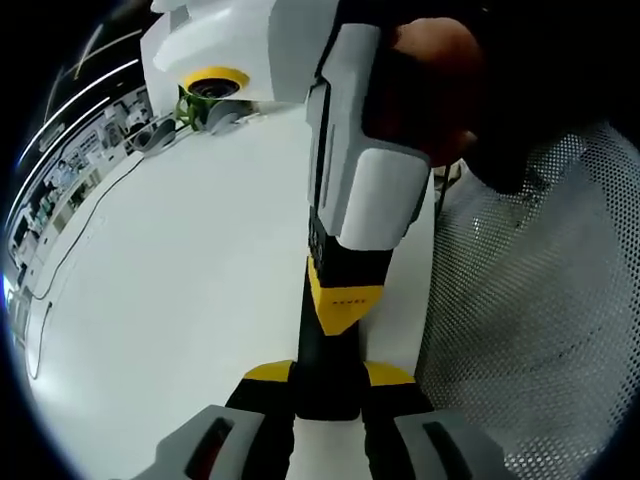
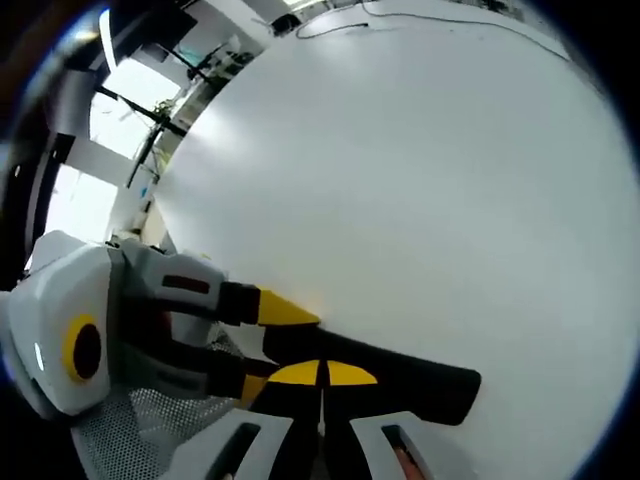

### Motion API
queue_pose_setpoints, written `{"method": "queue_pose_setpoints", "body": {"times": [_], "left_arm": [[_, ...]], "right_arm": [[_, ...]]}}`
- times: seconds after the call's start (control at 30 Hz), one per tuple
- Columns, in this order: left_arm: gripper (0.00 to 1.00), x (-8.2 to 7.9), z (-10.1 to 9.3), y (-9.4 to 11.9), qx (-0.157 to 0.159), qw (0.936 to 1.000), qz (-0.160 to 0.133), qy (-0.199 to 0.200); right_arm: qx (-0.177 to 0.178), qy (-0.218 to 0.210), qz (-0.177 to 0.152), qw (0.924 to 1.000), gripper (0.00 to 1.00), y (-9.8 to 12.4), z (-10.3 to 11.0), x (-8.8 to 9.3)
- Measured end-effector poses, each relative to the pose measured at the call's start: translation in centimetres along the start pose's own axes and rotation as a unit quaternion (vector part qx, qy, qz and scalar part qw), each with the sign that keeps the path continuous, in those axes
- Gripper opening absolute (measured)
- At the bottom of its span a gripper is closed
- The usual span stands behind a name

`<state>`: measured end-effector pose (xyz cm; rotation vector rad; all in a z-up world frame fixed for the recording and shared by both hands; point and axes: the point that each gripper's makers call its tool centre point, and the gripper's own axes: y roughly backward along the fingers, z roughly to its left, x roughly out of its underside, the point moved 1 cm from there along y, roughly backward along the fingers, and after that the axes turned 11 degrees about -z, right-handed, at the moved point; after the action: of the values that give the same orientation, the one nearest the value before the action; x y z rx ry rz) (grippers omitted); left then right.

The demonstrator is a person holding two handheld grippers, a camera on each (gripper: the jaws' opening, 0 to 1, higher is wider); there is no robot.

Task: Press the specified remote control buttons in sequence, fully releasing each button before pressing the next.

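A long black remote control [image 1: 312,350] is held just over the white table [image 1: 200,300]. My left gripper [image 1: 328,376] is shut on its near end, one yellow tip on each side. In the right gripper view the remote [image 2: 410,380] runs out to the right from the left gripper [image 2: 270,345]. My right gripper [image 2: 322,373] has its yellow tips shut together, right over the remote's top face. In the left gripper view the right gripper [image 1: 345,300] comes down from above, held by a hand [image 1: 430,70], with its tips touching the remote's face.
A thin cable [image 1: 70,250] runs along the table's left side toward grey devices and a green item [image 1: 188,108] at the far edge. White mesh [image 1: 530,300] lies past the table's right edge. Another cable [image 2: 400,14] lies at the table's far side.
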<state>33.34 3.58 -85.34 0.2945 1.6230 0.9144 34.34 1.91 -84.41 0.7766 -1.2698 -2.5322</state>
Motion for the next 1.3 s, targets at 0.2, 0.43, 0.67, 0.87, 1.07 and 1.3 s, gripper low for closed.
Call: {"method": "queue_pose_setpoints", "body": {"times": [0.2, 0.43, 0.67, 0.87, 1.07, 1.3], "left_arm": [[0.24, 0.0, 0.0, 0.0, 0.002, 1.0, 0.002, -0.002], [0.25, 0.0, 0.1, -0.1, 0.002, 1.0, 0.004, -0.001], [0.25, 0.0, 0.1, -0.1, 0.002, 1.0, 0.008, -0.003], [0.25, -0.1, 0.1, -0.2, -0.001, 1.0, 0.01, -0.001], [0.25, -0.1, 0.1, -0.2, -0.006, 0.9999, 0.013, 0.007], [0.25, -0.1, 0.1, -0.3, -0.011, 0.9997, 0.021, 0.012]], "right_arm": [[0.002, -0.014, -0.002, 0.9999, 0.0, -0.1, 0.0, 0.0], [-0.001, -0.014, -0.01, 0.9999, 0.0, 0.0, 0.0, 0.0], [0.026, -0.008, -0.046, 0.9986, 0.0, 0.8, -0.8, -1.1], [0.086, 0.039, -0.157, 0.9831, 0.0, 4.5, -2.4, -5.1], [0.081, 0.036, -0.264, 0.9604, 0.02, 8.8, -1.6, -7.7], [0.099, 0.112, -0.362, 0.92, 0.18, 14.9, 0.5, -9.4]]}}
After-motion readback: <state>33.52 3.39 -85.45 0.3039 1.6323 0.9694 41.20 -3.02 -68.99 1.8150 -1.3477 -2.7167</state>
